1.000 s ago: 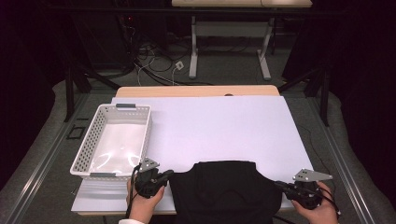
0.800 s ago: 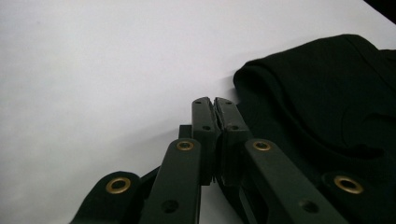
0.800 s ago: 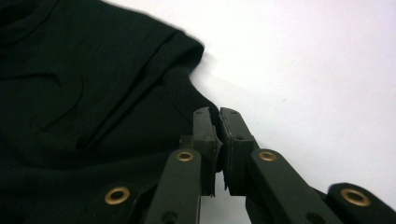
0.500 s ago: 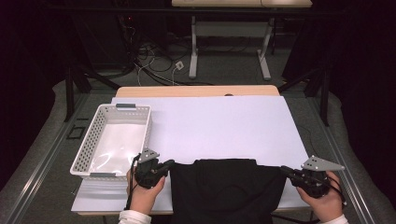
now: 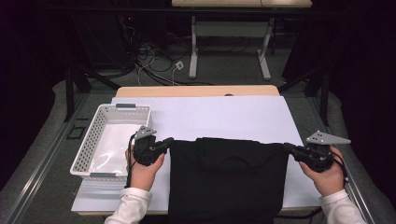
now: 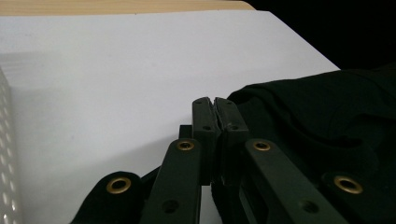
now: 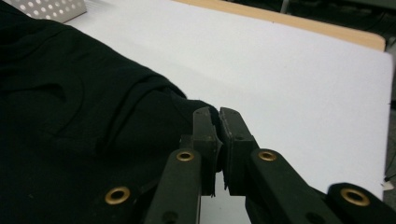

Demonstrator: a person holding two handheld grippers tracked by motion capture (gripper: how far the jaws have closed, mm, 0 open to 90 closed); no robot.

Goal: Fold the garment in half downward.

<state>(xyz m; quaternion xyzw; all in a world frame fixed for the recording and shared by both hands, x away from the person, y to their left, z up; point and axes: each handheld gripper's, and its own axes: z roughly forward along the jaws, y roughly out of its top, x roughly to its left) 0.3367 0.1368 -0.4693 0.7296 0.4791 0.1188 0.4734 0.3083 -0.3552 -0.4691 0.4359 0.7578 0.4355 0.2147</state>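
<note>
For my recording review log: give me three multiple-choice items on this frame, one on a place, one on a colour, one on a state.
1. Where does the white basket sit?
A. at the table's left side
B. at the right edge
C. on the black garment

2. What colour is the garment?
A. white
B. black
C. red

3. How do the left gripper jaws stand?
A. wide open
B. shut together
C. clamped on the basket rim

Answers: 1 A, the high view shows it left of the garment. 2 B, it is dark in every view. 3 B, the left gripper view shows them pressed together at the garment's edge.
</note>
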